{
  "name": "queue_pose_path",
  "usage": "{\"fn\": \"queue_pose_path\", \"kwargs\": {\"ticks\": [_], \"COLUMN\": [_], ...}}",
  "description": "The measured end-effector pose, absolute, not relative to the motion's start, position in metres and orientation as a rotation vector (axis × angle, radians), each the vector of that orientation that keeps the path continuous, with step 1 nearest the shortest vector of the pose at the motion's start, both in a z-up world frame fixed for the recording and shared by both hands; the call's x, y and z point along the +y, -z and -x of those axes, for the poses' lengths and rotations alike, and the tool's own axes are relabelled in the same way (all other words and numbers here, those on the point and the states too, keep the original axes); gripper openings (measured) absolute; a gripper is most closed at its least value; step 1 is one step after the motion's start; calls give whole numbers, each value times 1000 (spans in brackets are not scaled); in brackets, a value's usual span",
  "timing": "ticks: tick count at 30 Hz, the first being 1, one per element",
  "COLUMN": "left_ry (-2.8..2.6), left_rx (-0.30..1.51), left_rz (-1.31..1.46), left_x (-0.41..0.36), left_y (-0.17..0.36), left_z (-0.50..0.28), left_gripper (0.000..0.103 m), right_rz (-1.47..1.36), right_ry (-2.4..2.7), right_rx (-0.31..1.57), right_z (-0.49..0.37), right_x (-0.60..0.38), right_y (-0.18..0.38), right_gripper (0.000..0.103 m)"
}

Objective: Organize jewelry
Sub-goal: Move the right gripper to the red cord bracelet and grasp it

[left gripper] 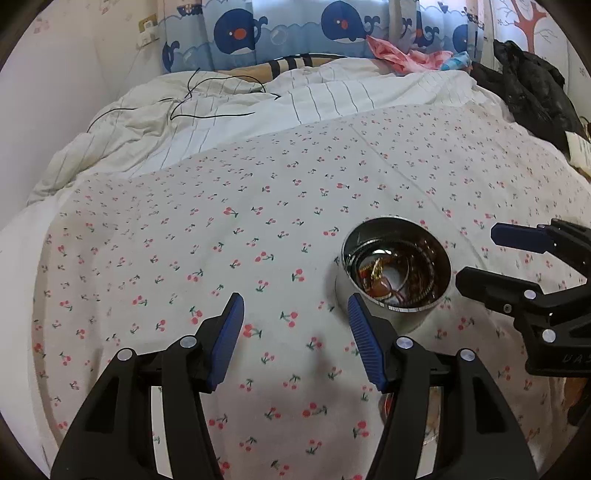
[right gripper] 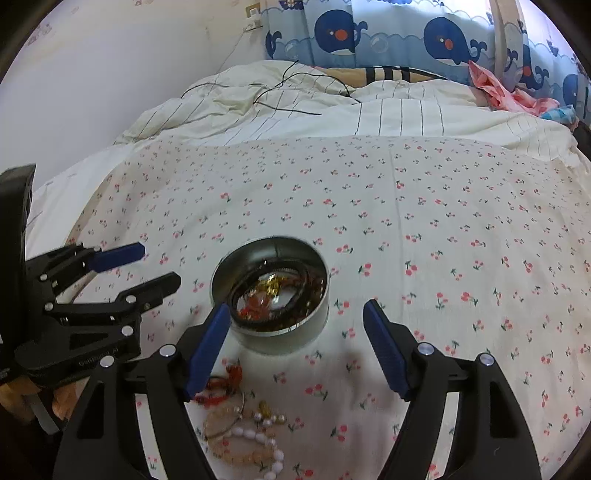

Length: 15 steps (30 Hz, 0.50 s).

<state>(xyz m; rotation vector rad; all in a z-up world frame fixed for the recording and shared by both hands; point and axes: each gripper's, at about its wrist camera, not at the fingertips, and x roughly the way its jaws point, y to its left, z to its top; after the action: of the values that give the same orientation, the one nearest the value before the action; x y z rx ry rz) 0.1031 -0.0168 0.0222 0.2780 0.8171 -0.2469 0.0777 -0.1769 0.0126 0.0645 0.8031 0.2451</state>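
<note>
Over a bed [left gripper: 280,229] with a cherry sheet. On the left, the left gripper [left gripper: 295,321], jaws spread wide, nothing between them, hanging over bare sheet. Just right of its right finger, a round tin [left gripper: 397,271] sitting on the bed, open at the top, with gold and red jewelry inside. Right of the tin, the right gripper [left gripper: 480,254], jaws spread too, holding nothing. In the right wrist view, the left gripper [right gripper: 160,266] at the left edge, then the tin [right gripper: 269,295] in the middle, close to the left finger of the right gripper [right gripper: 297,321]. Below the tin, near the bottom, loose beads [right gripper: 243,432] lying on the sheet: red ones, gold ones, white and peach ones, partly hidden by that finger. Far back, a striped blanket [left gripper: 332,92] with a black cord [left gripper: 207,107] on it, whale curtains [left gripper: 280,29], pink cloth [left gripper: 402,55] and a black coat [left gripper: 532,88] at the right.
</note>
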Motion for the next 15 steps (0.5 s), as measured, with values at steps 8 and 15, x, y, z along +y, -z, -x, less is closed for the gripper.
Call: {"fn": "queue_pose_path", "kwargs": {"ticks": [8,15], "left_ry": [239,233], "left_rx": [871,897], "left_rz": [-294,-328], "left_x": [-1,4], "left_y": [-15,-8], "left_z": [-96,-91], "left_gripper": [56,56], "right_rz": [-5,-11], "right_ry": [-300,-379], "right_rx": [916,977], "right_z": [-67,-65], "right_x": [-177,-165], "right_y": [7,29], "right_gripper": [72,71]}}
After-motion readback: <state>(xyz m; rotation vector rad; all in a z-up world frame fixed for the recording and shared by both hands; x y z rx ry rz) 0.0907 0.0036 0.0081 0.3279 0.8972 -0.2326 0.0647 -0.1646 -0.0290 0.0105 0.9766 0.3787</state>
